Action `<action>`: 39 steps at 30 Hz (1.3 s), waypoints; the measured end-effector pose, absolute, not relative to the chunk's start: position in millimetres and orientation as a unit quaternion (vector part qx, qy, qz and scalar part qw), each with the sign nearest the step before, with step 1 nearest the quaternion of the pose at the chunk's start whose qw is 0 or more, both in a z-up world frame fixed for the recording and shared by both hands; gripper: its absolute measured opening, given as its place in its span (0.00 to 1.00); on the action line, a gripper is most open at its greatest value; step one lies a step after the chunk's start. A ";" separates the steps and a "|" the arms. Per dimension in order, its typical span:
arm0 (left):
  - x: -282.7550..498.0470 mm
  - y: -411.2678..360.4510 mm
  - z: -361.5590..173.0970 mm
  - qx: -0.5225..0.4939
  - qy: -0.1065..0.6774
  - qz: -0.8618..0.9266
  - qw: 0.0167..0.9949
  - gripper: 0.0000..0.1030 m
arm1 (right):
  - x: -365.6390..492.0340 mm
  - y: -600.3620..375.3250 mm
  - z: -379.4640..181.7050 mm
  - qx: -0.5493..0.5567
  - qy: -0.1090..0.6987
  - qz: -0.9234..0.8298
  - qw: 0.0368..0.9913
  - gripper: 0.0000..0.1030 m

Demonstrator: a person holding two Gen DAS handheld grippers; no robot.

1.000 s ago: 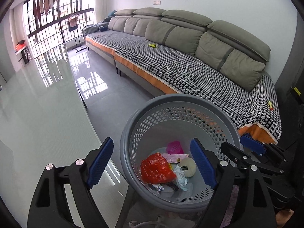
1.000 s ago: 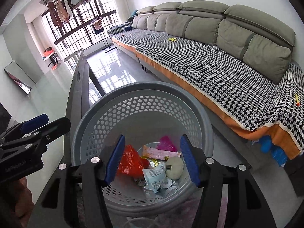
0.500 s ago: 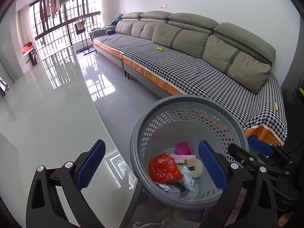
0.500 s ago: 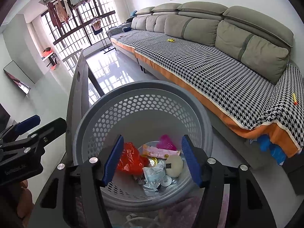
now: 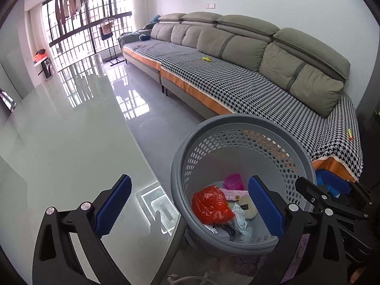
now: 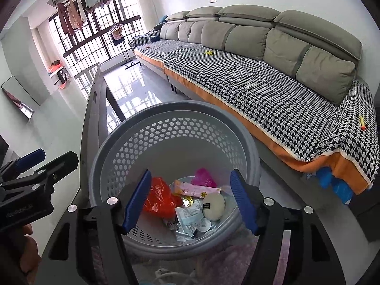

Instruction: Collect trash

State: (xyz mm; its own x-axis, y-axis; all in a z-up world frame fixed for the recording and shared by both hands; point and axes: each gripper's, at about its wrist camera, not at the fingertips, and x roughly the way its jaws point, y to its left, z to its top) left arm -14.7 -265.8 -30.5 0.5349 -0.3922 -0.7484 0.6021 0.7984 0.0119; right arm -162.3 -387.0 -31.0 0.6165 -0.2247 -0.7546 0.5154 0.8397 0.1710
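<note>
Both the left gripper point(image 5: 190, 204) and right gripper point(image 6: 191, 199) are spreading empty over the basket point(image 6: 247, 147); reaching in carelessly risks tipping it.

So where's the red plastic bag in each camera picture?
Left wrist view: the red plastic bag lies low and centre-right, inside the grey basket.
Right wrist view: the bag lies lower middle, beside the left blue pad.
Shared landmark: the grey basket.
</note>
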 end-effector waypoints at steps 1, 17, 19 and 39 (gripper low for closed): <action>-14.9 -266.6 -30.4 0.135 0.387 -0.286 0.866 0.94 | -162.3 -387.0 -31.0 0.189 0.384 -0.211 0.879 0.65; -17.4 -265.2 -30.8 0.139 0.386 -0.275 0.870 0.94 | -163.2 -385.7 -28.1 0.187 0.382 -0.212 0.880 0.65; -17.4 -265.3 -30.9 0.140 0.386 -0.273 0.870 0.94 | -163.8 -384.3 -27.4 0.187 0.382 -0.212 0.880 0.65; -16.2 -263.7 -33.5 0.134 0.395 -0.268 0.869 0.94 | -164.1 -382.6 -27.7 0.189 0.382 -0.208 0.880 0.65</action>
State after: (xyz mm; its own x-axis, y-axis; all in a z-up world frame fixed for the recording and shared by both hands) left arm -16.2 -263.7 -33.5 0.5453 -0.3588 -0.7576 0.5711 0.8206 0.0224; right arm -164.1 -382.6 -27.7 0.6207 -0.2220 -0.7519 0.5109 0.8420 0.1732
